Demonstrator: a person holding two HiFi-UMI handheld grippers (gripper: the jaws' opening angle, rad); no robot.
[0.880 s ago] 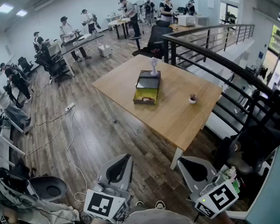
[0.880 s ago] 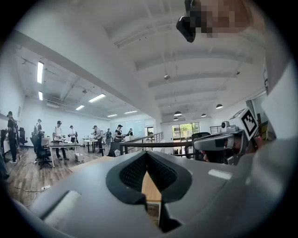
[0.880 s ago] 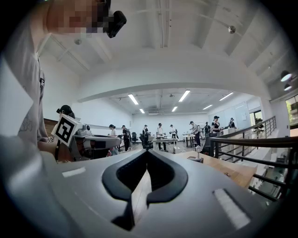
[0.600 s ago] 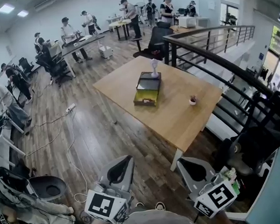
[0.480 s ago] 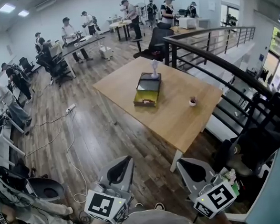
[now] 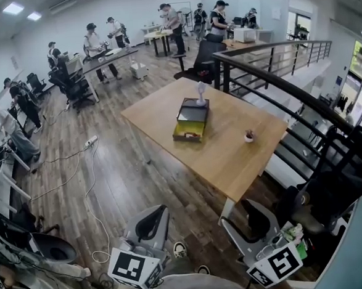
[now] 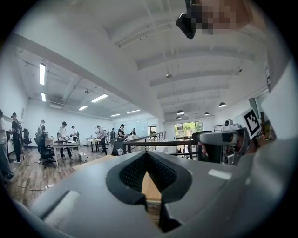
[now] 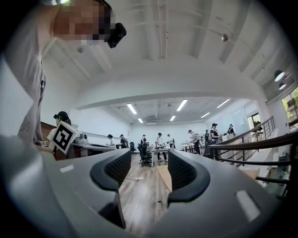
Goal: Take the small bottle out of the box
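A dark open box (image 6: 190, 120) with a yellow-green inner wall lies in the middle of the wooden table (image 6: 218, 150), far ahead of me. A small pale bottle (image 6: 200, 95) stands upright at the box's far end. Both grippers hang low, well short of the table and above the wooden floor. My left gripper (image 6: 155, 213) is shut and empty, its pads (image 7: 135, 172) meeting at the tips. My right gripper (image 6: 255, 211) is open, with a clear gap between its ribbed pads (image 8: 182, 174) and nothing in it.
A small dark pot (image 6: 249, 135) sits on the table right of the box. A black railing (image 6: 269, 79) runs behind and to the right of the table. Cables (image 6: 87, 172) trail over the floor at the left. Several people work at desks at the back.
Both grippers have sunk a little lower in the head view. The right gripper's jaws look wider apart than before. Box and bottle have not moved.
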